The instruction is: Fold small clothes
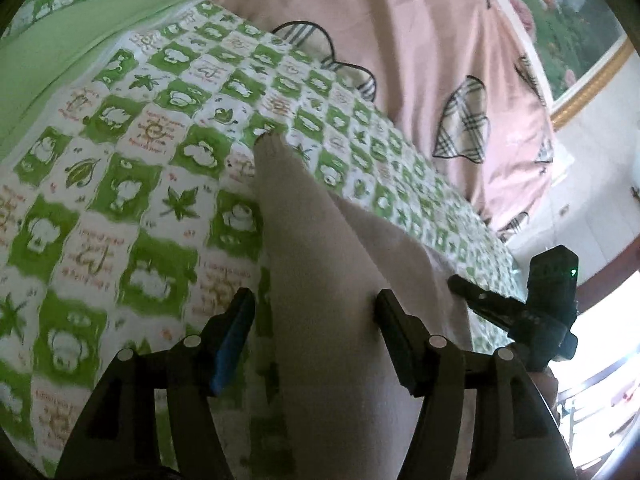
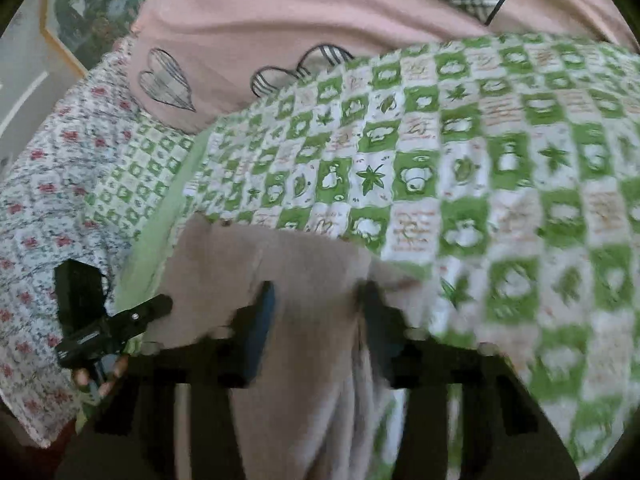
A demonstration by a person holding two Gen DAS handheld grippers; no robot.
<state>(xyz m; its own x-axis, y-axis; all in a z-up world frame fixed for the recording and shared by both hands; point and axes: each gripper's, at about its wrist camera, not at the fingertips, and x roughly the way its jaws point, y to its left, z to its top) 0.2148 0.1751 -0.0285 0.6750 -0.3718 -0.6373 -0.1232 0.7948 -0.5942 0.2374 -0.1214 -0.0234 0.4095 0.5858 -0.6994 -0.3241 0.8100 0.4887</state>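
A beige garment (image 1: pixel 312 240) lies on the bed as a long narrow strip that runs away from me. My left gripper (image 1: pixel 316 312) straddles its near part with the jaws standing apart; its left pad is clear of the cloth. In the right wrist view, which is blurred, the same beige garment (image 2: pixel 312 264) fills the gap between the fingers of my right gripper (image 2: pixel 316 308), bunched and hanging down toward the camera. Each gripper shows at the edge of the other's view: the right gripper (image 1: pixel 460 284) and the left gripper (image 2: pixel 160 304), close beside each other.
A green-and-white checked quilt (image 1: pixel 140 168) covers the bed under the garment. Behind it lies a pink duvet (image 1: pixel 420 40) with plaid hearts. A floral sheet (image 2: pixel 48 200) hangs at the bed's side. A framed picture (image 1: pixel 572 32) hangs on the wall.
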